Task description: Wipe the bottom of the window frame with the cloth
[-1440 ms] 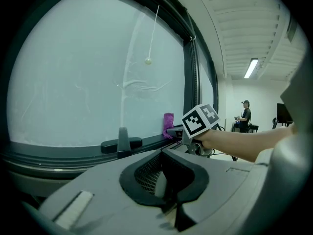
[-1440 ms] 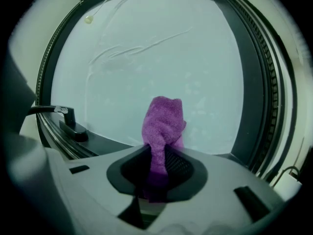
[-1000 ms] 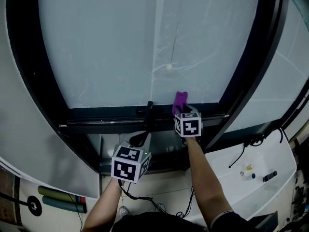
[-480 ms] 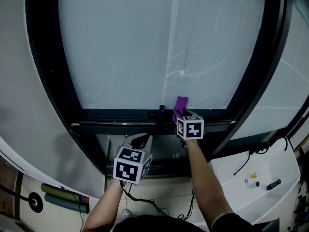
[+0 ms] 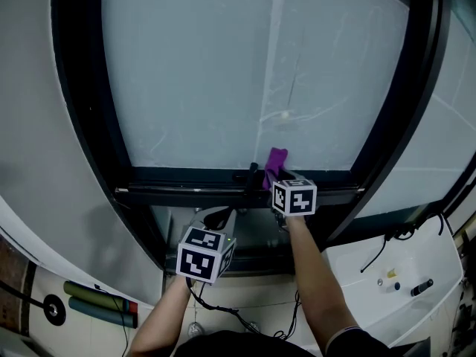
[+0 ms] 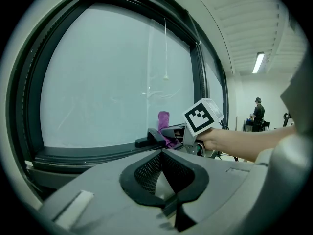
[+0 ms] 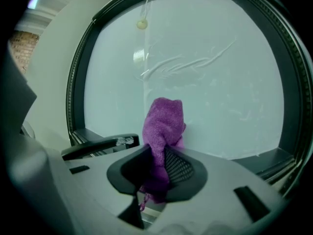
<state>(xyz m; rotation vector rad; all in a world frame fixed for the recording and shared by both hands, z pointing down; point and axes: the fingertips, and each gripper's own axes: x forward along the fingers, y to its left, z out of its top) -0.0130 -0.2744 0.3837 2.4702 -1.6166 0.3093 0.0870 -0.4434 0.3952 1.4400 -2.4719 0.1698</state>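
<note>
At the bottom edge of the black window frame point(image 5: 186, 178), a little right of its middle, the right gripper point(image 5: 277, 178) holds a purple terry cloth point(image 5: 276, 161). In the right gripper view its jaws are closed tightly on the lower part of the cloth point(image 7: 164, 126), and the upper part stands up above the jaws as a folded bunch in front of the frosted glass pane point(image 7: 215, 92). In the head view the cloth lies against the glass just above the bottom rail; I cannot tell if it presses on the rail itself.

Just to the left of the cloth, a black lever handle point(image 5: 251, 175) sits on the same rail, and in the right gripper view this handle point(image 7: 100, 145) points to the left.

The left gripper point(image 5: 216, 216) is lower, below the bottom rail and near the left of the right gripper, apart from the frame. In the left gripper view its jaws are drawn together and nothing is between them point(image 6: 164, 175). Beyond them, this view shows the cloth point(image 6: 163, 120), the handle point(image 6: 149, 140) and the marker cube of the right gripper.
</note>
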